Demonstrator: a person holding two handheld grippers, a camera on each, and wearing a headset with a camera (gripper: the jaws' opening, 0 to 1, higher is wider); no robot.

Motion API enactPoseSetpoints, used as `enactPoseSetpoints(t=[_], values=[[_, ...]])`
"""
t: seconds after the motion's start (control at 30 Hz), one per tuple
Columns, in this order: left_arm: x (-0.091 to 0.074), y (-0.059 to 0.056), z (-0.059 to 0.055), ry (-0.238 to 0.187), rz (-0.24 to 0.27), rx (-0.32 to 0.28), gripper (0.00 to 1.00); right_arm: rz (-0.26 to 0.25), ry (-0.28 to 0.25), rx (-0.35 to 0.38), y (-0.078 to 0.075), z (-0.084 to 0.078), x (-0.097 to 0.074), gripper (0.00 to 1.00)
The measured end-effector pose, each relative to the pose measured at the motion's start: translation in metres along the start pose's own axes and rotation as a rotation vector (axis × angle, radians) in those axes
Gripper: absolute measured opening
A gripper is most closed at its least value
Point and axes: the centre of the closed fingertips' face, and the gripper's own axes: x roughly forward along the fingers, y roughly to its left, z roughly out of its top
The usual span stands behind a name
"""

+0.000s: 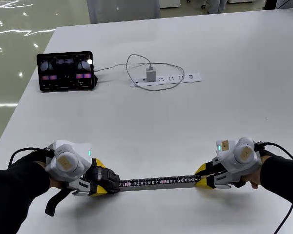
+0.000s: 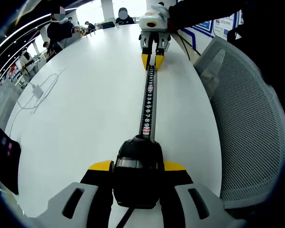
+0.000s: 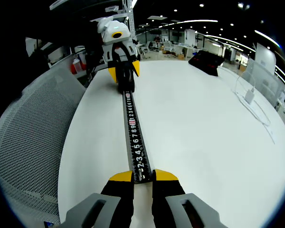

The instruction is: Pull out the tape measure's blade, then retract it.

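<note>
On the near side of the table (image 1: 185, 112), the left tongs (image 1: 101, 182) clamp the black tape measure case (image 2: 138, 168) and the right tongs (image 1: 203, 176) pinch its blade (image 1: 158, 182) by the tip, drawn out flat between them.

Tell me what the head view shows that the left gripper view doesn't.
Head view adds: the left gripper's white body from above, both dark sleeves, and the tablet's lit screen. Left gripper view adds: a mesh chair beside the table, people at the far end, and readable numerals on the blade. Both: the case clamped in the left gripper, the blade stretched to the right gripper pinching its tip, and the power strip on the white table.
</note>
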Motion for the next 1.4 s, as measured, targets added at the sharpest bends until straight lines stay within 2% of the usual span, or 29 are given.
enactPoseSetpoints(t=[0.57, 0.73, 0.8, 0.9, 0.97, 1.07, 1.13, 1.23, 1.4], values=[[0.0001, -0.0005, 0.0011, -0.006, 0.006, -0.001, 0.32, -0.012, 0.001, 0.002, -0.0026, -0.0070, -0.0056, 0.10], [-0.0008, 0.0002, 0.0014, -0.013, 0.001, -0.003, 0.32, -0.016, -0.001, 0.024, -0.0027, -0.0059, -0.0050, 0.11], [0.0000, -0.0006, 0.0016, 0.001, -0.008, 0.011, 0.33, -0.017, 0.007, 0.038, -0.0031, -0.0054, -0.0047, 0.11], [0.0016, -0.0010, 0.0030, 0.015, -0.004, 0.017, 0.33, -0.029, 0.015, 0.023, -0.0017, -0.0056, -0.0041, 0.12], [0.0027, -0.0011, 0.0007, 0.029, 0.003, 0.033, 0.33, -0.042, 0.035, -0.012, -0.0007, -0.0061, -0.0038, 0.12], [0.0025, 0.0002, -0.0008, 0.038, 0.011, 0.025, 0.34, -0.043, 0.056, -0.015, -0.0013, -0.0053, -0.0029, 0.12], [0.0020, 0.0008, -0.0013, 0.043, 0.018, 0.013, 0.34, -0.048, 0.086, -0.052, -0.0020, -0.0060, -0.0034, 0.12], [0.0008, 0.0018, -0.0025, 0.047, 0.030, 0.000, 0.35, -0.055, 0.095, -0.100, -0.0019, -0.0041, -0.0029, 0.13], [-0.0049, 0.0057, -0.0054, 0.057, 0.059, -0.013, 0.42, -0.055, 0.106, -0.088, -0.0038, 0.0002, -0.0015, 0.18]])
